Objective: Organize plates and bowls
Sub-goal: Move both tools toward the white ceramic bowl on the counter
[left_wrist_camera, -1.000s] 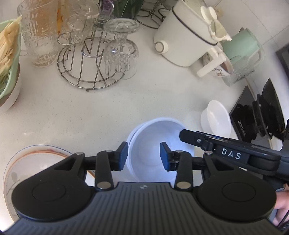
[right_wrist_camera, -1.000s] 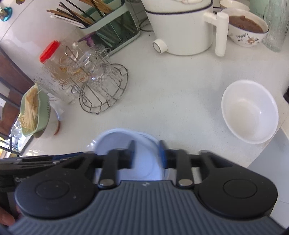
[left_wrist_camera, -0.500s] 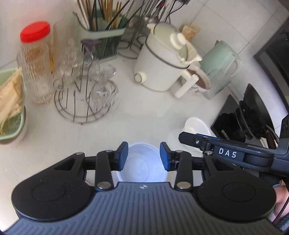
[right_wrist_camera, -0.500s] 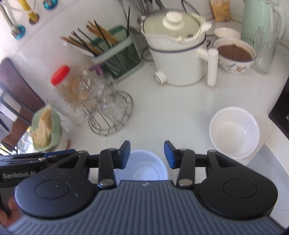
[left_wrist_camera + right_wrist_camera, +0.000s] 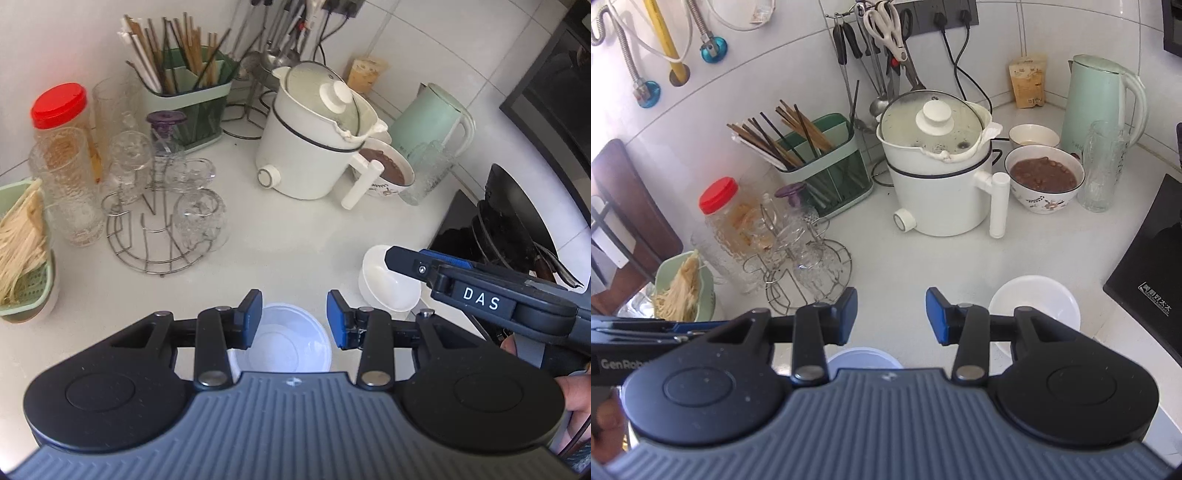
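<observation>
A: We start with the white countertop [image 5: 923, 266]. At its back we find the white electric pot [image 5: 942, 199] with its lid on, and to its right the mint kettle [image 5: 1097, 107].

B: Confirmed. Left of the pot we see the wire glass rack [image 5: 159, 236] holding upturned glasses, with the green utensil holder [image 5: 192, 110] behind it.

A: Task items next. We locate one white bowl [image 5: 1034, 306] near the black cooktop [image 5: 1148, 273], and a translucent bowl [image 5: 288, 343] at the near edge of the countertop.

B: Left gripper [image 5: 294, 319]: we see both fingers spread wide above the translucent bowl, gripping nothing. Right gripper [image 5: 891, 315]: fingers likewise wide apart and empty, the translucent bowl's rim just below them, the white bowl to their right.
</observation>
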Demonstrator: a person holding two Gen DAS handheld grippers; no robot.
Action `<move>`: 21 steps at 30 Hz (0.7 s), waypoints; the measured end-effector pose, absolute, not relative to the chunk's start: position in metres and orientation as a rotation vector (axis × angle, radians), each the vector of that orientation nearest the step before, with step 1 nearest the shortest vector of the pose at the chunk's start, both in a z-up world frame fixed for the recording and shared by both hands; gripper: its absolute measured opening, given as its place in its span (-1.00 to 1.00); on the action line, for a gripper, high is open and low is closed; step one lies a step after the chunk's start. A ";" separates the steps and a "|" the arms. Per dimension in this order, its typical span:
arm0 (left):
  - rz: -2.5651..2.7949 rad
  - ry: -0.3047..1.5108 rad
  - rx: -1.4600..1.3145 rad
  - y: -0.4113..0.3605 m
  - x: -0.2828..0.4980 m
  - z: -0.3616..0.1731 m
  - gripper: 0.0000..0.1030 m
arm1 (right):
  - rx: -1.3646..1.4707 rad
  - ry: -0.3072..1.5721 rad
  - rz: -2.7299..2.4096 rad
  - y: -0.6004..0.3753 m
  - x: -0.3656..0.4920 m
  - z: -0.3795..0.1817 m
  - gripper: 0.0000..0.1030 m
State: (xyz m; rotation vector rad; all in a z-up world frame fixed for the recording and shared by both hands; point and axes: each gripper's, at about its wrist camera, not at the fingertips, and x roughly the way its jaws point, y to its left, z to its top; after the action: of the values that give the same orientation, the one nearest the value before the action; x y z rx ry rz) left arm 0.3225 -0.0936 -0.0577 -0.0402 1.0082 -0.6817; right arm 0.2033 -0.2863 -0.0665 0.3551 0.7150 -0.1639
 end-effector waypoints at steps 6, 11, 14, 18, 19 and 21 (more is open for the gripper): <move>-0.709 0.999 -0.022 -0.127 0.327 -0.066 -0.15 | 0.300 0.702 -0.220 -0.315 0.204 -0.066 -0.15; -0.672 1.021 -0.020 -0.153 0.334 -0.076 -0.15 | 0.313 0.708 -0.263 -0.346 0.206 -0.071 -0.15; -0.663 1.022 -0.029 -0.163 0.339 -0.082 -0.15 | 0.300 0.698 -0.289 -0.358 0.204 -0.078 -0.15; -0.656 1.046 -0.025 -0.175 0.347 -0.089 -0.15 | 0.335 0.720 -0.320 -0.376 0.204 -0.093 -0.15; -0.658 1.049 -0.017 -0.179 0.348 -0.091 -0.15 | 0.339 0.721 -0.326 -0.380 0.204 -0.096 -0.15; -0.666 1.054 -0.004 -0.190 0.352 -0.094 -0.15 | 0.337 0.729 -0.342 -0.387 0.202 -0.101 -0.15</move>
State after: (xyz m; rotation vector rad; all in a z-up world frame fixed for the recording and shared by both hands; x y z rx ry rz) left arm 0.3518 -0.1897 -0.0943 -0.0040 1.0539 -0.6661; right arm 0.2022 -0.3874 -0.1009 0.3370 0.7295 -0.3417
